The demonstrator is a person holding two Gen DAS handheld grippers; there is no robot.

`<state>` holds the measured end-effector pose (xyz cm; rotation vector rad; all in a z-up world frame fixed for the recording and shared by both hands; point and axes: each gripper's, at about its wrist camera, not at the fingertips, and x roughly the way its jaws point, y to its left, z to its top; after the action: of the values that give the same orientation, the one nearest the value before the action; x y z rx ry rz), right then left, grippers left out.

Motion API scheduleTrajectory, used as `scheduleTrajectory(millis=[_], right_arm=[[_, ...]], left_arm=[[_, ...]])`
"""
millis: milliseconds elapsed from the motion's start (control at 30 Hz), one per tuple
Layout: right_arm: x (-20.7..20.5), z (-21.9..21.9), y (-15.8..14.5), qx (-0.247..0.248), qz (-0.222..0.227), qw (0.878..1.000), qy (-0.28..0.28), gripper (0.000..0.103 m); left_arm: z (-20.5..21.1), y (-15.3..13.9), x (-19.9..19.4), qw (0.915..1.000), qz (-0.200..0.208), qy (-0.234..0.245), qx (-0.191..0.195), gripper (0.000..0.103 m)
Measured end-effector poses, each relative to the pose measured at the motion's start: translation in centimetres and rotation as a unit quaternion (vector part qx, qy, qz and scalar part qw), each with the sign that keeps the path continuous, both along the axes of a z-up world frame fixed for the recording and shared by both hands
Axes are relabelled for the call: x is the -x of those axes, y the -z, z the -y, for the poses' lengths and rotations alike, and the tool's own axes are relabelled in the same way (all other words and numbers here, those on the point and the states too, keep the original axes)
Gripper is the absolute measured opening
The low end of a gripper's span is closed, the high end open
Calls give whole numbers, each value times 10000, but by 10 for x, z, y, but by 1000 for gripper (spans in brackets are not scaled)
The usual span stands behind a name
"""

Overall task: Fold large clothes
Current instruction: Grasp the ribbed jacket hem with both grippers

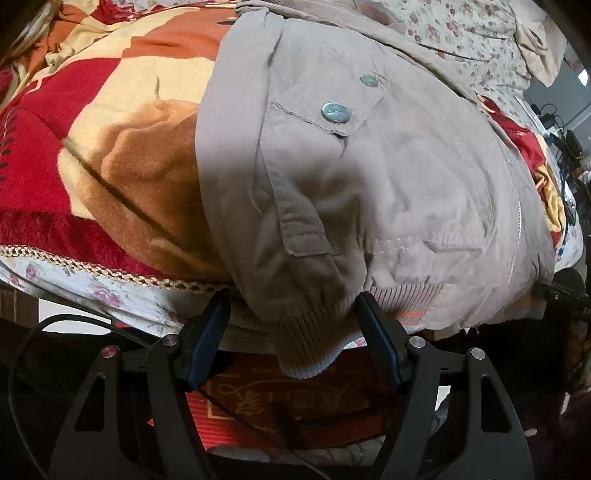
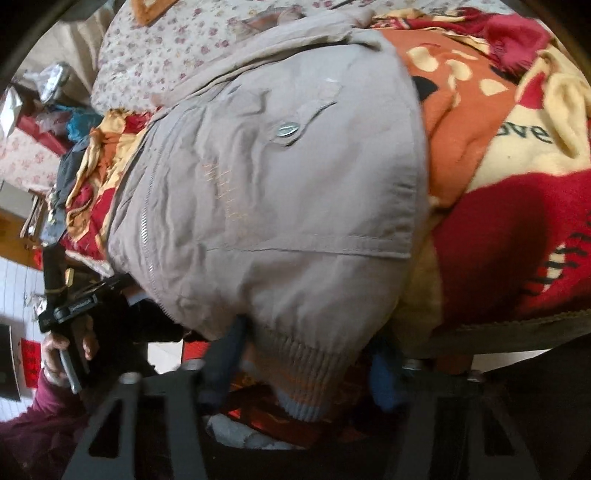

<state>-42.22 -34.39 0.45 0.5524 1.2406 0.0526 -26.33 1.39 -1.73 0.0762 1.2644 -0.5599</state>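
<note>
A beige-grey jacket (image 1: 369, 177) with metal snaps, a zip and a ribbed hem lies on a bed, its hem hanging over the near edge. In the left wrist view my left gripper (image 1: 291, 306) is open, its blue-padded fingers (image 1: 207, 339) either side of the ribbed hem corner (image 1: 310, 343). In the right wrist view the jacket (image 2: 277, 184) fills the middle, and my right gripper (image 2: 310, 350) is open around the other ribbed hem corner (image 2: 310, 365). The view is blurred there. The left gripper and the hand holding it show at the left (image 2: 70, 314).
A red, orange and cream plush blanket (image 1: 110, 147) covers the bed under the jacket, also in the right wrist view (image 2: 517, 221). A floral sheet (image 1: 461, 33) lies beyond. A red box (image 1: 288, 402) sits below the bed edge. Clutter and cables lie at the far side (image 1: 569, 140).
</note>
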Motion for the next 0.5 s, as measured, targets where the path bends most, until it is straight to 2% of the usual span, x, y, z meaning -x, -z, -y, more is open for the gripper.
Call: scheduleTrajectory(millis=[67, 133, 233, 433, 500], right_arm=[[0, -5, -4, 88, 52, 9998, -168, 42], [1, -7, -8, 194, 91, 9992, -348, 39], [-2, -7, -8, 136, 101, 9992, -371, 39], [-10, -6, 4, 76, -80, 9993, -348, 44], [-11, -6, 4, 94, -77, 9992, -368, 44]], left_arm=[[2, -2, 1, 10000, 15, 82, 50, 71], [2, -4, 2, 9998, 41, 112, 135, 71], [0, -4, -1, 9996, 20, 75, 270, 71], [2, -1, -3, 9997, -14, 50, 248, 71], [3, -1, -3, 9995, -26, 85, 291, 61]])
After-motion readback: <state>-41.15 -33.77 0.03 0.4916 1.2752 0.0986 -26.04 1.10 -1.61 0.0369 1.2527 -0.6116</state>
